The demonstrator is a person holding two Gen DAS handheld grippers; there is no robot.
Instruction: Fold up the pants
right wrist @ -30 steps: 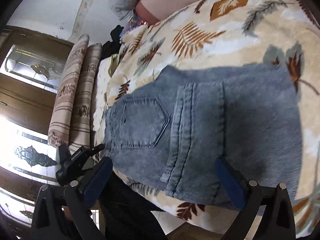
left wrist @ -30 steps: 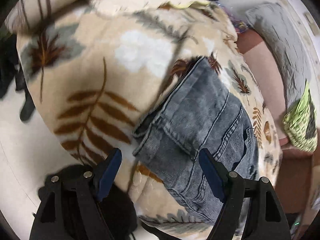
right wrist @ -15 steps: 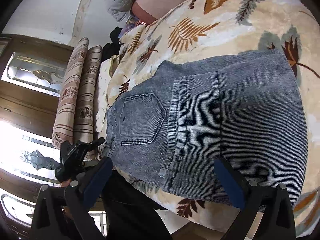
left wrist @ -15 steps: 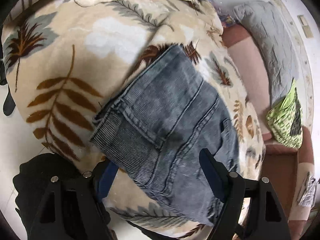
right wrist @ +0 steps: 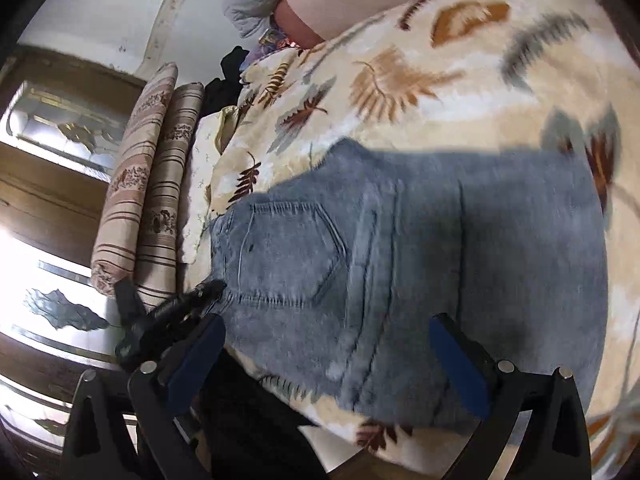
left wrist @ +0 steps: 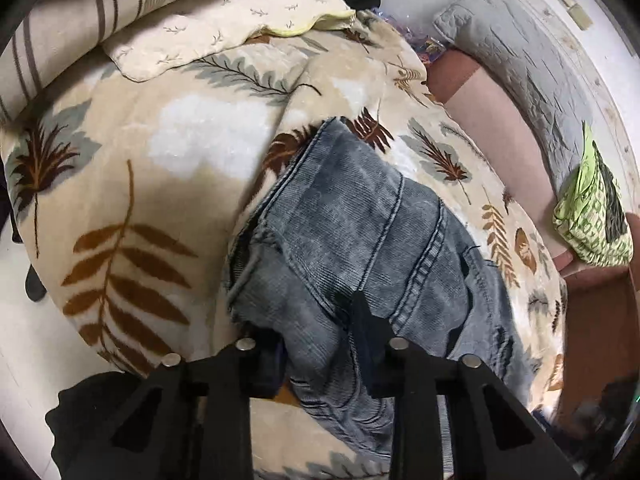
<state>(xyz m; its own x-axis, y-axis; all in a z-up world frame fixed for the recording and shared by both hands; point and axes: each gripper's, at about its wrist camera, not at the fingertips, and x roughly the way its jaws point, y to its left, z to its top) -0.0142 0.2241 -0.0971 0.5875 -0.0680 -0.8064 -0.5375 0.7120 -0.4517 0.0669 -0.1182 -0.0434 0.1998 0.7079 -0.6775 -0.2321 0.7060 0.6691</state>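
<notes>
Grey-blue denim pants lie folded on a leaf-print blanket over the bed. In the left wrist view my left gripper is shut on the near edge of the pants, with bunched denim between its fingers. In the right wrist view the pants show a back pocket. My right gripper is open just above their near edge, touching nothing. The left gripper shows there at the pants' left end.
Striped bolsters lie at the head of the bed, by a cream pillow. A grey quilt and a green patterned cloth lie along the far side. The bed's edge and floor are near left.
My left gripper has moved onto the near edge of the pants and closed on it. My right gripper has moved closer over the pants and stays open.
</notes>
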